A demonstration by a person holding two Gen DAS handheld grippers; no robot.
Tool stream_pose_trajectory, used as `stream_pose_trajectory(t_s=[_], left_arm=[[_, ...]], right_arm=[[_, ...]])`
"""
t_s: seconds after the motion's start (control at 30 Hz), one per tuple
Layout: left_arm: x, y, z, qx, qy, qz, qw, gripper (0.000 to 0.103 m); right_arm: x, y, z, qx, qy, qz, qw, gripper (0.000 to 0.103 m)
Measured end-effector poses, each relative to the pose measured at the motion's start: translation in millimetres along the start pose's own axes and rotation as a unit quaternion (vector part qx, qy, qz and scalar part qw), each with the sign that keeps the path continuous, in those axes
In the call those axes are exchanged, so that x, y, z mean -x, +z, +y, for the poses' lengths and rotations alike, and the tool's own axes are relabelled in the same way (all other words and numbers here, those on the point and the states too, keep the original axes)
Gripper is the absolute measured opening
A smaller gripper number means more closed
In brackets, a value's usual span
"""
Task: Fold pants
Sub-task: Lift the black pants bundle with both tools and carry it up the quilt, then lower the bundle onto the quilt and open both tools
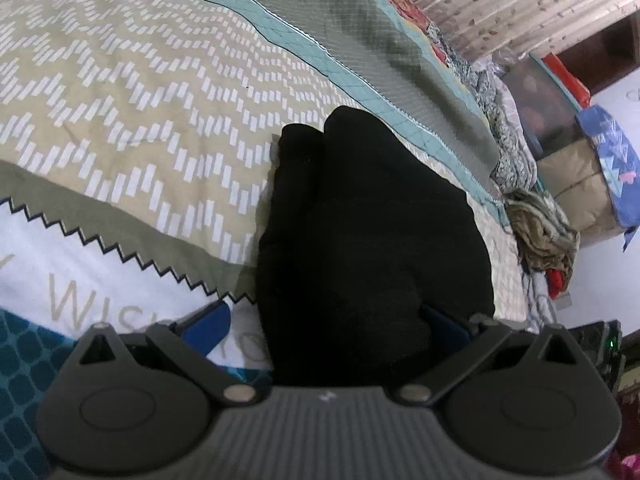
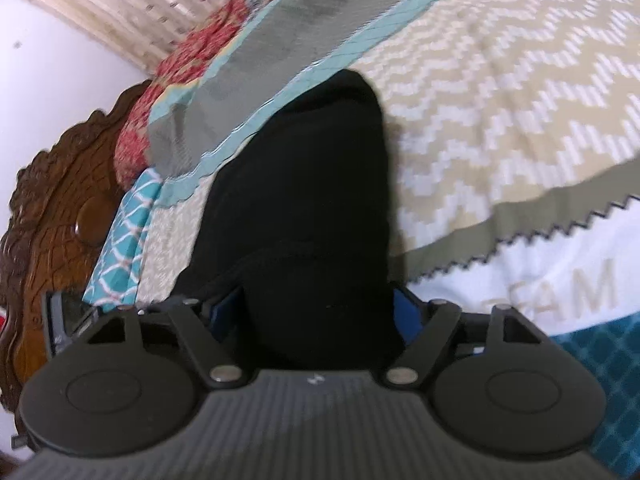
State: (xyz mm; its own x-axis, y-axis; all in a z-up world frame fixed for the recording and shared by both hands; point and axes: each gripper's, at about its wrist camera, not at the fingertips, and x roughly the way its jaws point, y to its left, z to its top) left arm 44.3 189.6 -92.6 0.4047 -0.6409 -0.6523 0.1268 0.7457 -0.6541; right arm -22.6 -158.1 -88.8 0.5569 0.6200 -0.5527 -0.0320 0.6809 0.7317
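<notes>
Bunching between both sets of fingers, the black pants (image 1: 368, 232) hang lifted over the bed's chevron bedspread (image 1: 120, 92), each end apparently pinched so the cloth can be doubled over. Left gripper (image 1: 332, 332) and right gripper (image 2: 316, 312) both clamp fabric; a carved headboard (image 2: 56, 216) stands beyond.

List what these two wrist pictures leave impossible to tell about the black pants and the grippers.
- Left wrist view: the black pants cover the left gripper fingertips, so its grip is unclear.
- Right wrist view: the pants hide the right gripper fingertips; motion blur smears the bedspread.
- Both views: folds and seams vanish in the dark cloth.
</notes>
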Motion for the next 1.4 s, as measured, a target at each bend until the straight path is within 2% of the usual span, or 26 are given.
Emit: stream_pose_trajectory(t_s=[0.1,0.17,0.2,0.23,0.27,0.3,0.37,0.4,0.47,0.57,0.7,0.83,0.93,1.0,1.03,1.07,1.1,1.17,1.2,1.23,1.3,1.4], left_arm=[[-8,-2,-8,-0.014,0.021,0.000,0.9997,0.103],[-16,-3,-16,-0.018,0.008,0.001,0.9998,0.102],[-20,-3,-20,-0.021,-0.003,0.004,0.9998,0.102],[-23,-3,-27,-0.026,0.002,-0.001,0.9997,0.101],[-25,-3,-32,-0.029,0.010,-0.006,0.9995,0.099],[-25,-2,-38,-0.030,0.016,-0.013,0.9994,0.091],[-19,3,-43,-0.014,-0.001,-0.026,0.9996,0.086],[-15,7,-46,-0.009,-0.013,-0.035,0.9993,0.080],[-7,21,-60,-0.020,-0.024,-0.057,0.9979,0.073],[-6,58,-90,-0.055,-0.029,-0.091,0.9940,0.072],[-27,119,-135,-0.105,-0.016,-0.107,0.9886,0.072],[-75,173,-169,-0.146,0.019,-0.106,0.9835,0.072],[-129,203,-170,-0.144,0.060,-0.092,0.9835,0.076],[-170,210,-158,-0.134,0.106,-0.071,0.9827,0.080],[-194,211,-148,-0.122,0.141,-0.047,0.9813,0.080],[-213,210,-138,-0.114,0.176,-0.027,0.9775,0.087],[-222,206,-130,-0.108,0.177,-0.028,0.9778,0.102],[-220,200,-126,-0.097,0.165,-0.050,0.9802,0.103],[-219,198,-127,-0.097,0.165,-0.049,0.9804,0.103],[-217,197,-129,-0.101,0.167,-0.046,0.9796,0.103],[-209,196,-137,-0.108,0.180,-0.043,0.9768,0.103],[-183,186,-153,-0.120,0.199,-0.062,0.9706,0.100]], right_arm=[[-4,-1,-2,0.005,0.003,0.007,1.000,0.080],[-13,2,5,0.014,0.008,0.025,1.000,0.079],[-18,4,11,0.020,0.005,0.035,0.999,0.071],[-21,5,16,0.029,0.000,0.040,0.999,0.064],[-20,6,21,0.041,-0.001,0.041,0.998,0.053],[-17,6,30,0.060,0.001,0.034,0.998,0.045],[-7,7,50,0.111,0.005,0.016,0.994,0.039],[0,8,60,0.138,0.002,0.003,0.990,0.036],[11,14,73,0.172,0.011,-0.024,0.985,0.035],[22,37,85,0.212,0.010,-0.074,0.974,0.035],[23,88,79,0.230,0.007,-0.136,0.964,0.035],[2,146,58,0.218,-0.008,-0.169,0.961,0.035],[-26,187,29,0.191,-0.028,-0.162,0.968,0.035],[-54,214,-5,0.136,-0.048,-0.131,0.981,0.036],[-70,224,-22,0.104,-0.071,-0.111,0.986,0.036],[-89,230,-40,0.070,-0.108,-0.084,0.988,0.044],[-103,231,-55,0.043,-0.127,-0.069,0.989,0.055],[-99,229,-75,0.005,-0.082,-0.088,0.993,0.057],[-97,227,-76,0.010,-0.076,-0.091,0.993,0.056],[-95,224,-74,0.022,-0.079,-0.092,0.992,0.057],[-85,215,-69,0.041,-0.091,-0.108,0.989,0.065],[-57,194,-61,0.044,-0.120,-0.149,0.981,0.072]])
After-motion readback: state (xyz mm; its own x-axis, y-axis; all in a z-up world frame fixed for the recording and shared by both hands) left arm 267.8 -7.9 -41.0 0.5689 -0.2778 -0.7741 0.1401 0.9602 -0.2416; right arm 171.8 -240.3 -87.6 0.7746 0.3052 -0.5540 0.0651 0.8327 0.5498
